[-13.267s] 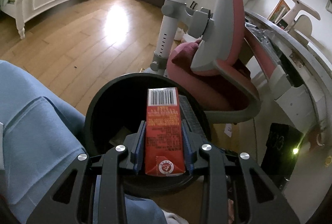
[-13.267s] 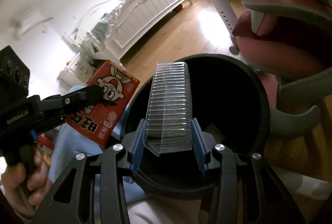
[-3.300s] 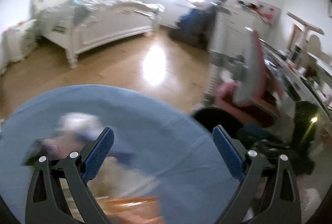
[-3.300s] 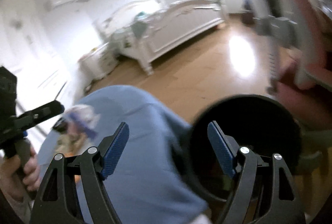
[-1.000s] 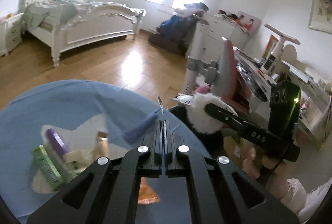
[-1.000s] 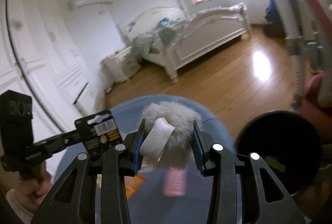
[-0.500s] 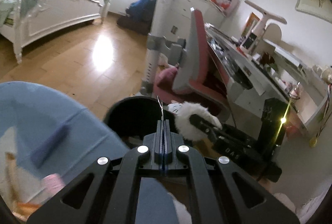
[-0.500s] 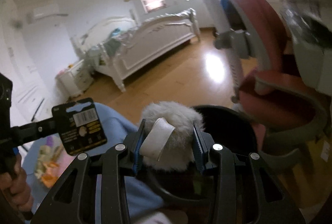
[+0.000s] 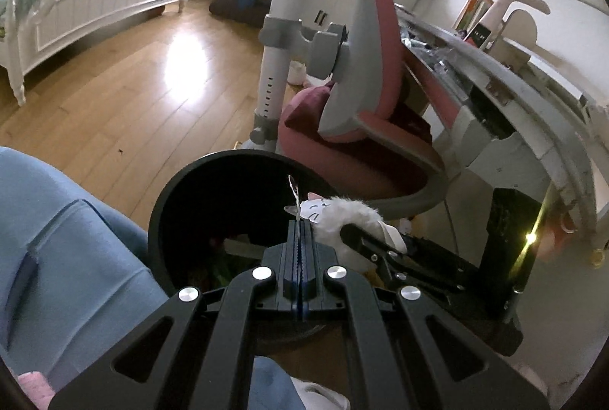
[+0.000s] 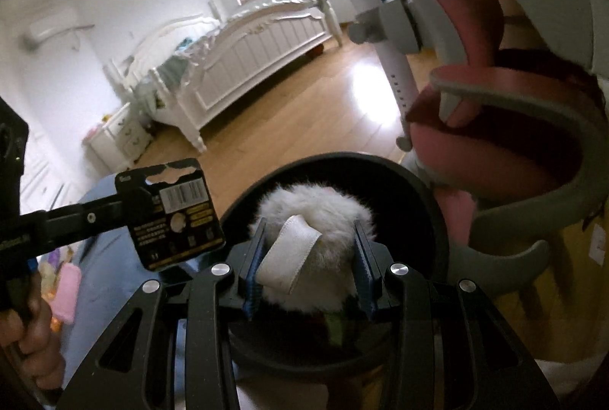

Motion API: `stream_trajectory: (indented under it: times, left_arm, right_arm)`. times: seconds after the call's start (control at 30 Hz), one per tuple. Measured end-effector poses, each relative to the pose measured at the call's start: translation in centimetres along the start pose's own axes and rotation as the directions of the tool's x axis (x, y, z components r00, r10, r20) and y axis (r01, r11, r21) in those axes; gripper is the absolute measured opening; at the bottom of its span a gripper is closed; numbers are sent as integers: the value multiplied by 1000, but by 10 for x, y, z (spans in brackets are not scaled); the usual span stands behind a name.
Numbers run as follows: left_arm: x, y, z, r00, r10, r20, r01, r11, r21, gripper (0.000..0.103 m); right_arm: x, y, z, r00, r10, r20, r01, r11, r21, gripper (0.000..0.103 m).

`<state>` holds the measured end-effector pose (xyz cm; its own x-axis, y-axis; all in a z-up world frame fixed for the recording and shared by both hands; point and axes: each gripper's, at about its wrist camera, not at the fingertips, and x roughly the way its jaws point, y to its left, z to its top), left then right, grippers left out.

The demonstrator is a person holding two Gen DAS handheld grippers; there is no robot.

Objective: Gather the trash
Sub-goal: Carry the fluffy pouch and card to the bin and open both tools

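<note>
Above the black trash bin (image 10: 437,216), the right tool (image 10: 310,258) is clenched on a white fluffy toy (image 10: 316,216), its blue-lined fingers (image 10: 254,258) pressing the fur from both sides. A white fabric strap (image 10: 289,259) lies across the near side of the toy. The toy hangs over the bin's open mouth, inside the line of the rim. In the left wrist view the same toy (image 9: 342,216) shows a small drawn cat face and sits just right of the left tool's tip, over the bin's right edge.

The left tool (image 9: 300,239) is clamped tight on a thin card seen edge-on (image 9: 294,191), which sticks up from between the closed pads. From the right wrist view this is a black packaging card (image 10: 171,216) with a barcode label and a hang hole, held upright just left of the bin, near its rim and beside the toy. The person's hand (image 10: 28,330) grips the left tool's handle at the lower left.

Some dark rubbish lies at the bottom of the bin (image 9: 171,220), too dim to name. Light blue fabric (image 9: 57,239) lies against the bin's left side. Beyond the bin stands a pink and grey chair (image 9: 365,98) on a wooden floor (image 9: 133,75), with a cluttered counter (image 9: 533,79) to its right and a white bed (image 9: 95,7) at the far left.
</note>
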<state>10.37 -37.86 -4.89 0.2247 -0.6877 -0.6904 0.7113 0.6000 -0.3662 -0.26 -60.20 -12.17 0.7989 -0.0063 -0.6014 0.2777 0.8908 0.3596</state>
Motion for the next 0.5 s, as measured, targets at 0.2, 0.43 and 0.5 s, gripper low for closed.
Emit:
stream_trajectory:
  times: [0.2,0.43,0.5]
  left_arm:
    - [15,1,3,1000,7,-20,-7,1000,-7,2]
    - [19,1,7,999,27,-23,-27,1000,-6,5]
    - [19,0,8,999,33,-23,-33,999,2,6]
  right_arm:
    - [11,-1,-1,1000,5,-21,-5,1000,10,40]
    - [19,-5,2,1000,7,-27,-6,999,42,59]
    - [17,-2,1,1000,4,-24,-3,999,48,67]
